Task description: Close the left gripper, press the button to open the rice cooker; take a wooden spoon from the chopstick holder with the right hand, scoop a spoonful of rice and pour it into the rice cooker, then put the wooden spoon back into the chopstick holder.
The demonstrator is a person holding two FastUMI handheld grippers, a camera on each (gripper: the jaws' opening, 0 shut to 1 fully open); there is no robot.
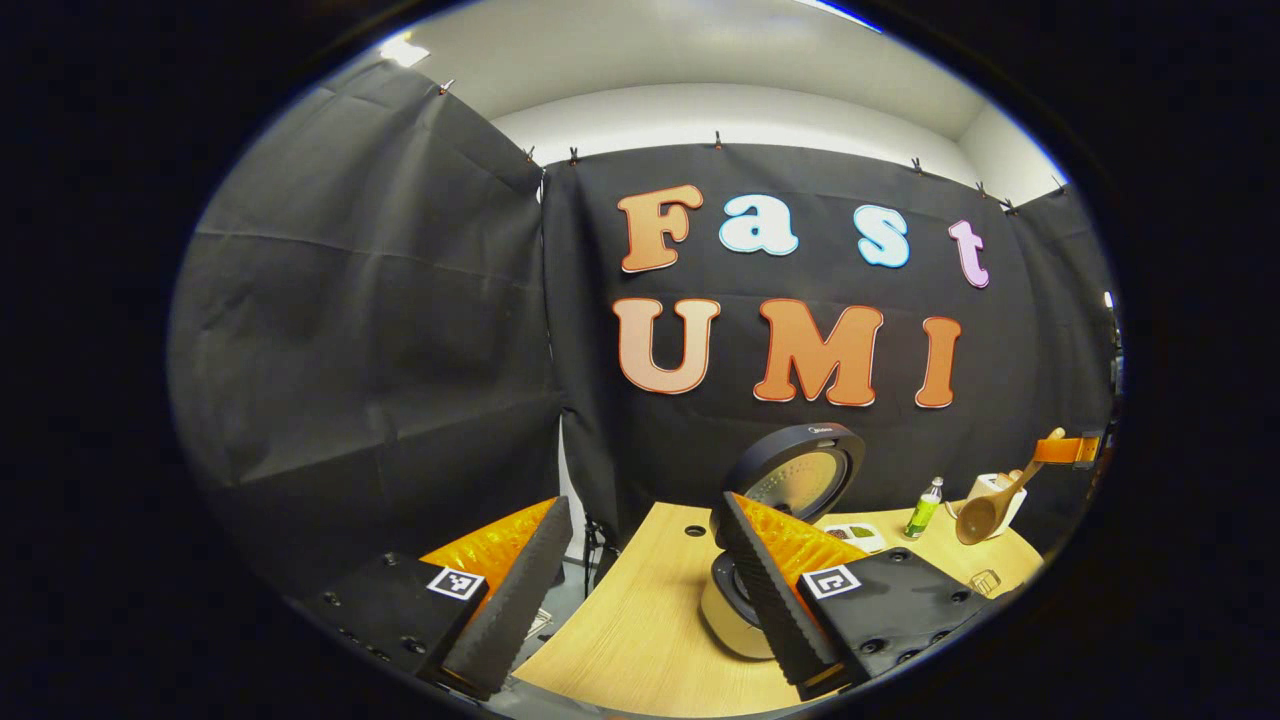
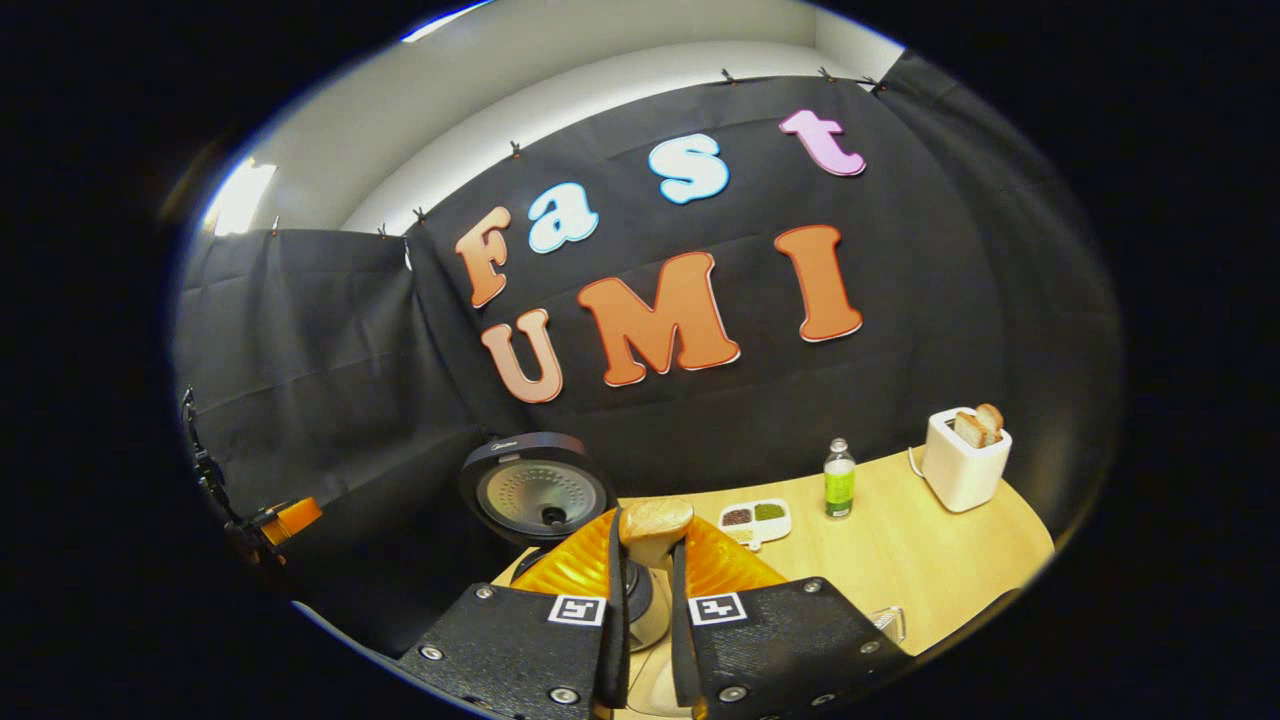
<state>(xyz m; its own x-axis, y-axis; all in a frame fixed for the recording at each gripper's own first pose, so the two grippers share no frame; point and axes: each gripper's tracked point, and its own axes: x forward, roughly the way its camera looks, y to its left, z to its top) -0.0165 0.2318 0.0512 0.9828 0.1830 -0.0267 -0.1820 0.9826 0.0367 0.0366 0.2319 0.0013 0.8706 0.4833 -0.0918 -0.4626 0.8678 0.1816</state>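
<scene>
A: Where's the spoon point(image 1: 985, 505) right now?

B: In the right tongs point(image 2: 648, 600). From the left gripper view you see it at 3 o'clock of the cooker, hanging off those tongs point(image 1: 1065, 450), bowl low, handle running up toward 1 o'clock. From the right gripper view its wooden end point(image 2: 655, 528) pokes up between the 2 fingers, which are drawn narrow on it.

A: Any rice in the bowl?

B: Can't tell; the bowl is too small to read.

A: And the cooker?

B: Lid point(image 2: 535, 490) is up and standing open. In the right gripper view the cooker point(image 2: 645, 610) sits right behind the spoon at 12 o'clock, partly hidden by the fingers. The grain tray point(image 2: 755, 520) lies at 1 o'clock of those tongs on the surface point(image 2: 900, 560), with the bottle point(image 2: 839, 478) and toaster point(image 2: 962, 458) farther round toward 2 o'clock.

A: Left tongs?

B: Spread wide point(image 1: 640, 580), holding nothing, near the cooker point(image 1: 735, 610); its right finger hides part of the pot.

A: So which hand matters next?

B: The right, I'd judge. The spoon's long axis runs along the fingers, so scooping or tipping would mean rolling the wrist, with tray at 1 and pot at 12.
</scene>
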